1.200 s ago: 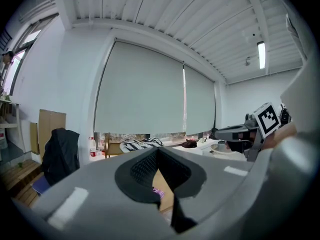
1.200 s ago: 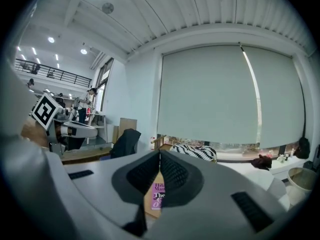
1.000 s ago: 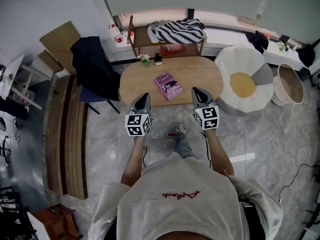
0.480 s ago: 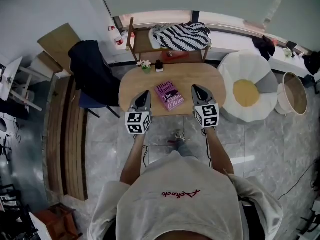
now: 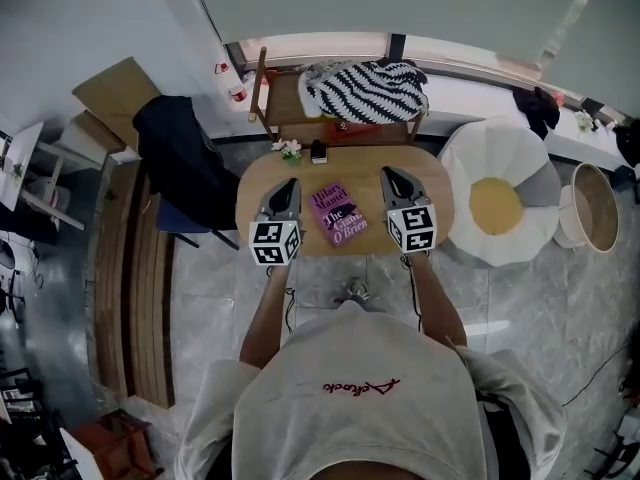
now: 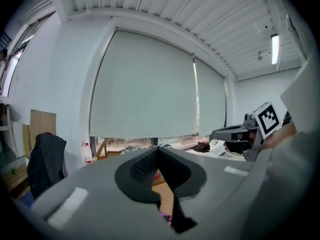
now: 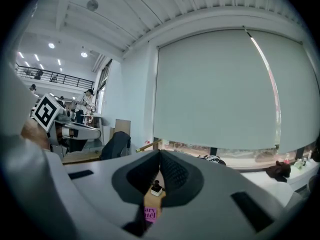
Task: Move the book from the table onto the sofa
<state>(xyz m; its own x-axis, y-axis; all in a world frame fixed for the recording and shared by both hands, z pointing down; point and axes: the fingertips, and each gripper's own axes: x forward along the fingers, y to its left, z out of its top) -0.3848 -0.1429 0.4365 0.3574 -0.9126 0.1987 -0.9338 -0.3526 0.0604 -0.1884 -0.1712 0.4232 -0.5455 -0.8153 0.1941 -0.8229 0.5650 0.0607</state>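
A pink-purple book [image 5: 339, 213] lies flat on the oval wooden table [image 5: 420, 173], near its front edge. My left gripper [image 5: 289, 182] hangs over the table just left of the book, jaws shut and empty. On the book's right my right gripper [image 5: 384, 171] is likewise shut and empty. Neither touches the book. A sliver of the book [image 7: 149, 214] shows below the closed jaws of the right gripper [image 7: 160, 151] in the right gripper view. The left gripper [image 6: 158, 149] points across the table toward the window. A white flower-shaped sofa seat [image 5: 497, 206] with a yellow centre stands right of the table.
At the table's far edge stand a small flower pot [image 5: 291, 150] and a small black-topped object [image 5: 318, 151]. Behind is a wooden rack with a striped blanket [image 5: 362, 80]. A chair draped with a dark jacket [image 5: 180, 153] is on the left, a basket [image 5: 594, 203] far right.
The person has stepped toward the table. Both grippers, earlier short of the table's front edge, now reach over it on either side of the book. Their jaws stayed shut.
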